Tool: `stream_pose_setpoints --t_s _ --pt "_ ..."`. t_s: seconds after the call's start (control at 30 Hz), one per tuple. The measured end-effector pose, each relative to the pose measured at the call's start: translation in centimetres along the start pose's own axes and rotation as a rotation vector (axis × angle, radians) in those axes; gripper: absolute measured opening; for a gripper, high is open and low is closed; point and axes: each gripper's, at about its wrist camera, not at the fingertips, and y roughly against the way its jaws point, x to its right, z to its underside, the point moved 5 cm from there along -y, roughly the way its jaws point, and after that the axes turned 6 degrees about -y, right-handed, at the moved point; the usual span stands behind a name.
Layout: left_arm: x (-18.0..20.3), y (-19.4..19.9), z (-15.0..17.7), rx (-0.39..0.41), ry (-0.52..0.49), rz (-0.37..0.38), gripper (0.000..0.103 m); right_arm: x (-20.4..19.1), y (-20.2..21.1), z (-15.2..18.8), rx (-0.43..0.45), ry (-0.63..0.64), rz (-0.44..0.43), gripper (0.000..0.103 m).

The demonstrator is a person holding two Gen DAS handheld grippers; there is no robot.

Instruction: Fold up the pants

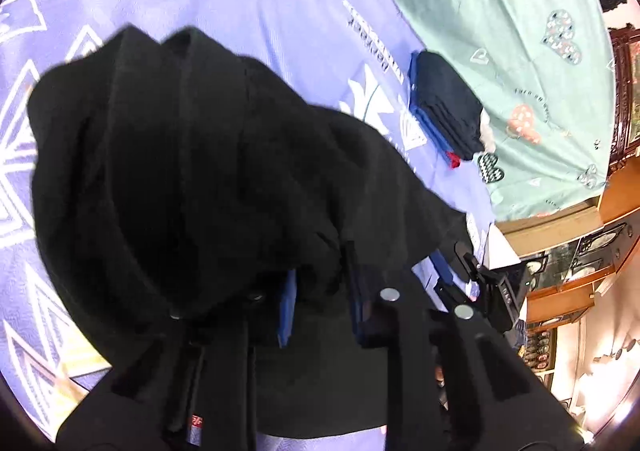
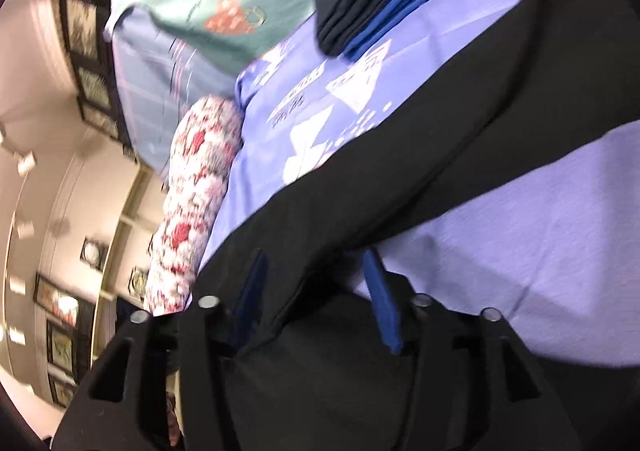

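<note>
Left wrist view: black pants [image 1: 192,171] bunched in thick folds just ahead of left gripper [image 1: 320,291], draped over its fingers and hanging above lilac sheet [image 1: 260,3]. Blue pads [image 1: 287,307] partly buried in cloth, so clamped on pants by the look of it (gap between pads filled with fabric, no daylight through).

Right wrist view: right gripper [image 2: 316,299] likewise closed on pants [image 2: 440,131], cloth running from between its blue pads [image 2: 382,307] up and away to the right as a taut dark band, sheet [image 2: 520,231] showing beyond and below it.

Handling, as a judgement: soft, limp, light to middling in weight; no stiffness, so sags wherever unsupported and bunches readily, as ahead of left gripper. Matte weave, probably not slippery; a pinch through a single or double layer likely enough. Best hold at waistband or hem corners, one per gripper, to keep an edge stretched straight between them.

Look: plain black, unpatterned, seams barely readable against the dark; which end sits in which gripper cannot be told.

Farther ahead of left gripper, well apart from pants: stack of folded clothes [image 1: 448,107], dark navy over blue with a red edge
</note>
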Motion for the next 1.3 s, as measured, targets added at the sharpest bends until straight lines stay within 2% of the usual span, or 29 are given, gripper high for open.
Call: stream_pose_setpoints --t_s 0.13,0.2,0.23,0.27,0.33,0.4,0.43,0.47,0.5,0.57,0.73,0.83,0.93,1.03,1.1,1.13,1.23,1.3 --pt "0.1 1.0 -0.5 0.024 -0.020 0.019 0.020 1.3 -0.1 -0.8 0.013 -0.058 0.011 0.053" --pt "-0.1 0.6 -0.3 0.000 -0.028 0.003 0.031 1.5 -0.5 -0.9 0.008 -0.071 0.005 0.053" --pt "-0.4 0.4 -0.1 -0.012 -0.022 -0.003 0.055 1.4 -0.7 -1.0 0.007 -0.070 0.001 0.053" --pt "-0.9 -0.1 0.2 -0.034 0.001 -0.001 0.075 1.2 -0.9 -1.2 0.010 -0.065 -0.005 0.053" --pt "-1.6 -1.0 0.6 -0.057 0.036 0.002 0.074 1.0 -1.1 -1.4 0.019 -0.049 -0.005 0.053" --pt "-1.5 -1.2 0.6 -0.042 0.014 0.006 0.066 0.7 -1.7 -1.4 0.026 -0.009 0.015 0.050" --pt "-1.3 -0.9 0.4 -0.031 -0.002 0.010 0.042 0.7 -2.0 -1.3 0.024 0.010 0.028 0.032" --pt "-1.2 -0.6 0.1 -0.025 -0.011 0.017 0.016 0.8 -2.2 -1.2 0.016 0.024 0.042 0.019" --pt "-1.2 -0.3 -0.2 -0.015 -0.009 0.030 0.015 0.9 -2.5 -1.1 -0.002 0.022 0.039 0.005" --pt "-1.3 1.2 -1.2 0.023 -0.009 0.044 0.014 0.5 -1.9 -1.1 0.023 0.024 0.015 0.005" --pt "-0.3 6.4 -4.8 0.143 -0.090 0.048 0.012 -5.0 1.7 1.0 0.064 0.169 -0.124 0.004" --pt "-0.2 9.4 -6.5 0.173 -0.162 0.038 0.012 -8.9 4.0 4.5 0.039 0.261 -0.198 0.004" --pt "-2.0 9.6 -6.2 0.106 -0.197 0.000 0.013 -11.0 4.6 10.0 -0.050 0.399 -0.192 0.004" --pt "-4.6 7.2 -4.4 0.014 -0.162 -0.031 0.014 -8.9 2.8 13.0 -0.148 0.360 -0.145 0.004" --pt "-5.9 6.2 -3.5 -0.016 -0.130 -0.026 0.016 -6.8 1.6 13.8 -0.192 0.311 -0.096 0.004" --pt "-6.1 5.8 -3.3 -0.020 -0.114 -0.020 0.022 -6.2 1.3 13.8 -0.204 0.294 -0.071 0.004" --pt "-6.1 5.0 -3.2 -0.018 -0.083 0.011 0.055 -6.4 1.5 13.6 -0.195 0.308 -0.068 0.004" --pt "-5.4 4.7 -3.5 -0.010 -0.093 0.012 0.059 -6.5 1.6 13.9 -0.202 0.314 -0.070 0.004"
